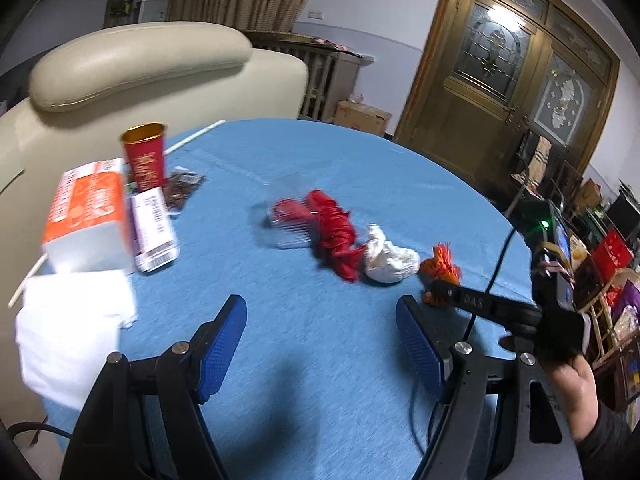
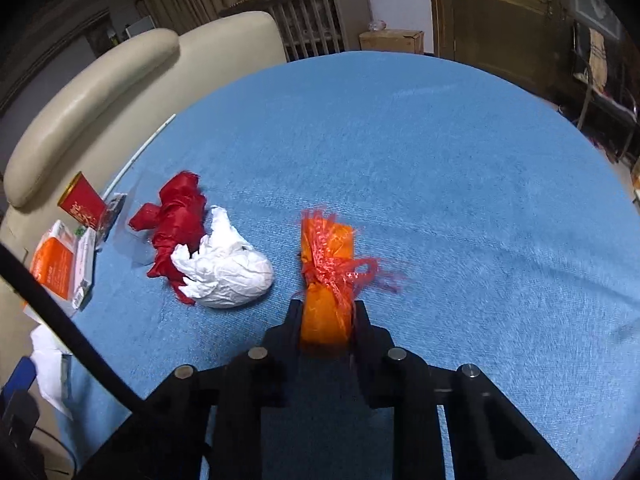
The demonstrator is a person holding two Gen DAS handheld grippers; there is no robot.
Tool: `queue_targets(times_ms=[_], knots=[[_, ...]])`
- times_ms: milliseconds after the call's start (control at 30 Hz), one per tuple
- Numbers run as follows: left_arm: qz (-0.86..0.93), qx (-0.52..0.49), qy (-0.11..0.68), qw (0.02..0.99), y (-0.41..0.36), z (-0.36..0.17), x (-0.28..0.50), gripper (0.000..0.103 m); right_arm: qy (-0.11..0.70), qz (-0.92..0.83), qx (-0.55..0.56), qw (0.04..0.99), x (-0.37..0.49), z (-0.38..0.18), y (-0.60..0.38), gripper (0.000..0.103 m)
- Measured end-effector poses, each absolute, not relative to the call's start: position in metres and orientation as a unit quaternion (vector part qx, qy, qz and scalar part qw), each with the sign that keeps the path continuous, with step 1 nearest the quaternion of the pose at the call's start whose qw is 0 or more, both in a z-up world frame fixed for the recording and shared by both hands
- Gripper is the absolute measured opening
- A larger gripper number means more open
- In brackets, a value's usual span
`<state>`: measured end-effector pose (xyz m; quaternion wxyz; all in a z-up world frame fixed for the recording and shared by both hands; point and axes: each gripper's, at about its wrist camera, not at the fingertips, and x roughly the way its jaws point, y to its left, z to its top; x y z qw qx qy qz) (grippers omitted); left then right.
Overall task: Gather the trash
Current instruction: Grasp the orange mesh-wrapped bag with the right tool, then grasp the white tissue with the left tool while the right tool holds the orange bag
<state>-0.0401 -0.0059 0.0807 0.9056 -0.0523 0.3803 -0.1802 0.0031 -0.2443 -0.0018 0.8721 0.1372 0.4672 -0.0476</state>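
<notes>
Right, here is how I read it, biggest thing first.

Table: round, under a blue cloth; everything lies on its left half and near middle, the far and right sides carry nothing I can see.
Tissue box: orange and white, at the left edge, with a red cup behind it and white tissues toward the near-left edge.
Red bag: crumpled, left of centre, touching the white wad on its near side.
Orange bundle: plastic wrapped in red netting, near the middle, just right of the white wad and apart from it.
Right gripper: I have it clamped on the near end of the orange bundle, which fills the gap between the jaws.
Left gripper: jaws apart, nothing between them, hovering over bare cloth on the near side of the red bag.
Step in hand: securing the bundle. I judge the grip sits on the plastic rather than the loose netting, which is good; lift straight up, slowly, so the trailing strands do not snag the cloth or drag the white wad.
</notes>
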Motion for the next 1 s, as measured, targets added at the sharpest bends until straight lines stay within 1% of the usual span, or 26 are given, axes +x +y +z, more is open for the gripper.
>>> queue_targets(times_ms=[300,467,700,800,867,933,1000], knots=[[-0.215,-0.034,0.398,0.891,-0.088,0.079,0.005,0.077,0.452,-0.062,0.176,0.872,-0.053,0.009,-0.287,0.025],[-0.205,0.016,0.413,0.887,-0.134,0.066,0.025,0.077,0.444,-0.066,0.198,0.871,-0.078,0.014,-0.307,0.025],[-0.175,0.076,0.442,0.877,-0.159,0.038,0.044,0.077,0.432,-0.065,0.225,0.871,-0.098,0.017,-0.322,0.025],[-0.179,0.085,0.456,0.868,-0.162,0.032,0.046,0.046,0.427,-0.065,0.230,0.872,-0.102,0.018,-0.327,0.025],[-0.183,0.085,0.450,0.870,-0.162,0.032,0.043,0.043,0.424,-0.067,0.231,0.873,-0.101,0.019,-0.326,0.025],[-0.196,0.072,0.455,0.866,-0.158,0.033,0.043,0.038,0.423,-0.069,0.233,0.873,-0.102,0.019,-0.327,0.025],[-0.216,0.051,0.455,0.862,-0.151,0.038,0.038,0.036,0.421,-0.071,0.233,0.874,-0.105,0.021,-0.327,0.025]])
